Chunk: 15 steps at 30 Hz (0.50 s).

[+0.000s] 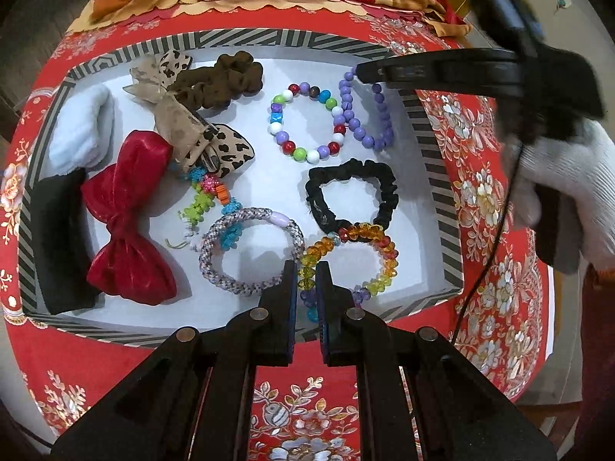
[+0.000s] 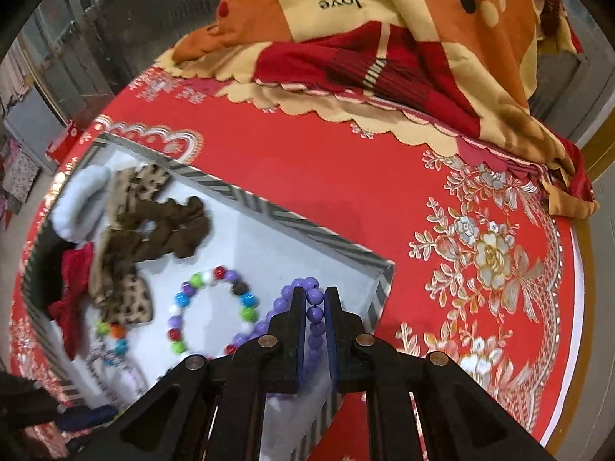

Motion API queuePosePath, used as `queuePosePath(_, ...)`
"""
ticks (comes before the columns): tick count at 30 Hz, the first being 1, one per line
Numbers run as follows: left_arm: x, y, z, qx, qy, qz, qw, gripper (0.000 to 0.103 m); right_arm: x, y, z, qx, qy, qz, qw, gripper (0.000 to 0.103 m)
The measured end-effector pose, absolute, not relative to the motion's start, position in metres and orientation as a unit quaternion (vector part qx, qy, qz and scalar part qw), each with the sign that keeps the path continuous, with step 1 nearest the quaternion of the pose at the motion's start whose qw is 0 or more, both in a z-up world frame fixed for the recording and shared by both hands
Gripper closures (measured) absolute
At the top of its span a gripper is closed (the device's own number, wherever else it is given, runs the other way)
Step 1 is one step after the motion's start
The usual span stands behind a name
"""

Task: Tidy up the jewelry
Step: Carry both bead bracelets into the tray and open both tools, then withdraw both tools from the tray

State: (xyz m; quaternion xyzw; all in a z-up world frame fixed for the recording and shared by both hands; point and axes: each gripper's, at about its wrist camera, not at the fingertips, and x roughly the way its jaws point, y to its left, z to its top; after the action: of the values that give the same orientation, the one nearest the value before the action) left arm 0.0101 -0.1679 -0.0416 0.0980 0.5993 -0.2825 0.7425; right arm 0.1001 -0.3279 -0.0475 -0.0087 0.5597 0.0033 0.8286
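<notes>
Purple bead bracelet (image 2: 316, 319) in right claw (image 2: 315, 301) (blanket (image 2: 384, 19) reads "love").

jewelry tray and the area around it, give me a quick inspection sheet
Surface: red floral tablecloth under a striped-rim tray with a white floor.
Job's things: purple bead bracelet, multicolour bead bracelet, amber crystal bracelet and grey braided bracelet, all in the tray.
Clutter: black scrunchie, brown scrunchie, red bow, leopard bow, pale blue cloth.
Grippers: left claw closed on the amber crystal bracelet; right claw closed on the purple bead bracelet.
Cables: thin black cable hanging by the gloved right hand.
Surroundings: orange and red blanket behind the tray.
</notes>
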Motion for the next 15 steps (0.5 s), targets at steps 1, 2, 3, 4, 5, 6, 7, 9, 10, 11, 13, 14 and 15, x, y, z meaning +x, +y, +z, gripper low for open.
queuePosePath(1,0.010,-0.168,-0.042,0.098,0.599,-0.282,0.743,0.095,0.102,-0.329,-0.050,-0.009,0.561,0.002,0.828,0.094)
queuePosePath(2,0.009,-0.169,-0.042,0.099,0.598,-0.282,0.744,0.095,0.103,-0.329,-0.052,-0.008,0.562,0.004,0.827,0.094)
queuePosePath(3,0.008,-0.168,-0.042,0.099,0.597,-0.281,0.745,0.095,0.104,-0.330,-0.053,-0.006,0.560,0.008,0.828,0.094)
queuePosePath(4,0.008,-0.168,-0.042,0.099,0.596,-0.279,0.747,0.095,0.104,-0.332,-0.053,-0.002,0.558,0.011,0.830,0.094)
queuePosePath(5,0.007,-0.168,-0.042,0.098,0.596,-0.278,0.747,0.095,0.104,-0.333,-0.052,0.002,0.557,0.010,0.831,0.093)
queuePosePath(6,0.007,-0.168,-0.043,0.097,0.597,-0.276,0.747,0.094,0.103,-0.334,-0.050,0.007,0.555,0.011,0.832,0.085)
queuePosePath(7,0.008,-0.168,-0.043,0.095,0.597,-0.274,0.748,0.092,0.101,-0.334,-0.047,0.016,0.551,0.017,0.834,0.078)
queuePosePath(9,0.008,-0.168,-0.043,0.093,0.597,-0.273,0.749,0.084,0.095,-0.333,-0.038,0.019,0.542,0.016,0.840,0.073)
queuePosePath(10,0.008,-0.167,-0.042,0.093,0.596,-0.273,0.750,0.077,0.093,-0.332,-0.034,0.020,0.539,0.016,0.842,0.073)
queuePosePath(11,0.007,-0.167,-0.040,0.091,0.596,-0.273,0.750,0.072,0.088,-0.330,-0.029,0.024,0.532,0.017,0.846,0.073)
queuePosePath(13,0.006,-0.164,-0.037,0.082,0.596,-0.276,0.750,0.069,0.077,-0.328,-0.018,0.040,0.520,0.019,0.853,0.073)
queuePosePath(14,0.004,-0.162,-0.034,0.080,0.595,-0.277,0.751,0.068,0.070,-0.326,-0.013,0.046,0.514,0.019,0.856,0.072)
queuePosePath(15,0.003,-0.160,-0.032,0.080,0.594,-0.276,0.752,0.067,0.064,-0.324,-0.009,0.049,0.510,0.017,0.859,0.072)
